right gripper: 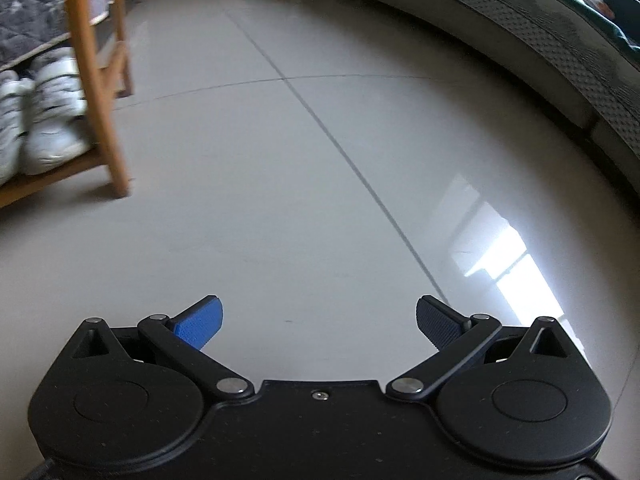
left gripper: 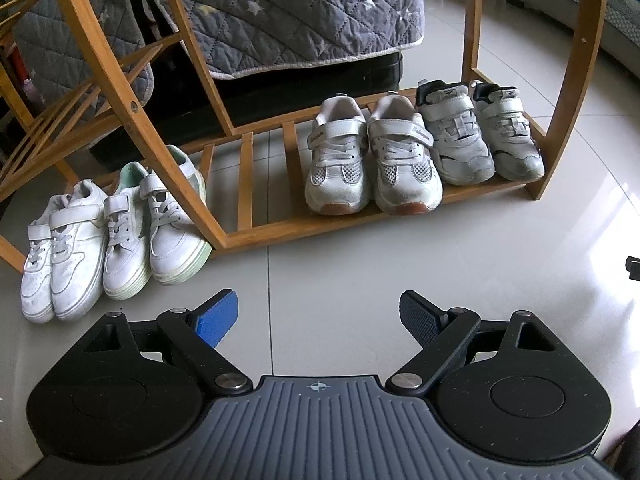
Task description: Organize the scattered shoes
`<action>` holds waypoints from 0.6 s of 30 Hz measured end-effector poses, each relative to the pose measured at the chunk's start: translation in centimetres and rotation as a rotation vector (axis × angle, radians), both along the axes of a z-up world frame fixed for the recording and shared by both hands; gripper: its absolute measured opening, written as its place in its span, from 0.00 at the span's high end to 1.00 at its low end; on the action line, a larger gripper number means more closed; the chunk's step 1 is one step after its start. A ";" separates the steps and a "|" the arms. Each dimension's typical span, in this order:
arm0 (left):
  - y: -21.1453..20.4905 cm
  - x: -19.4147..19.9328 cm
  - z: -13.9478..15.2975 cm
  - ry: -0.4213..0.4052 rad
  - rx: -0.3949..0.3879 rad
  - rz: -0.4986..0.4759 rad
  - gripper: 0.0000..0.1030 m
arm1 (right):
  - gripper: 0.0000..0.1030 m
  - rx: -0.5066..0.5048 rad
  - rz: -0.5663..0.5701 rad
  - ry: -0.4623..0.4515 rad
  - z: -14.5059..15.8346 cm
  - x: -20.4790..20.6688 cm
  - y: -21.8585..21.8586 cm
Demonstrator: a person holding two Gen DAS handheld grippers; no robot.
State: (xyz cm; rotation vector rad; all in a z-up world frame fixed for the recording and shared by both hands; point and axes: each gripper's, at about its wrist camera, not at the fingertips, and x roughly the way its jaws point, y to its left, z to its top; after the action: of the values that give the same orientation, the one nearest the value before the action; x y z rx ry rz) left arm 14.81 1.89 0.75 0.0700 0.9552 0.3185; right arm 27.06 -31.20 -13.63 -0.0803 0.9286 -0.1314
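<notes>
On the bottom slats of the bamboo shoe rack stand two pairs of white sneakers: a mesh-toed pair and, just to its right, a strapped pair with dark trim. Two more pairs still sit on the floor tiles at the rack's left end, a plain white pair and a mint-soled pair touching the rack's front post. Both the left gripper and the right gripper hang empty with jaws spread wide.

The step in hand is probably fetching a floor shoe. A grasp across the heel collar or strap would hold better than one on the soft toe, and lifting clear of the post would avoid snagging. Script on the mesh pair's straps is too small to read.
</notes>
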 end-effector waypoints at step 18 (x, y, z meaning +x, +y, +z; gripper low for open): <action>-1.7 1.4 0.1 0.006 0.011 0.065 0.14 | 0.00 0.015 -0.191 -0.053 -1.5 1.1 -5.7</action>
State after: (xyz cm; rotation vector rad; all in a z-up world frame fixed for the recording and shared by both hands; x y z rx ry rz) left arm 16.23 0.20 0.86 0.0501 0.9630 0.3837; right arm 28.13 -36.92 -15.13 0.0258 0.8831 -0.3028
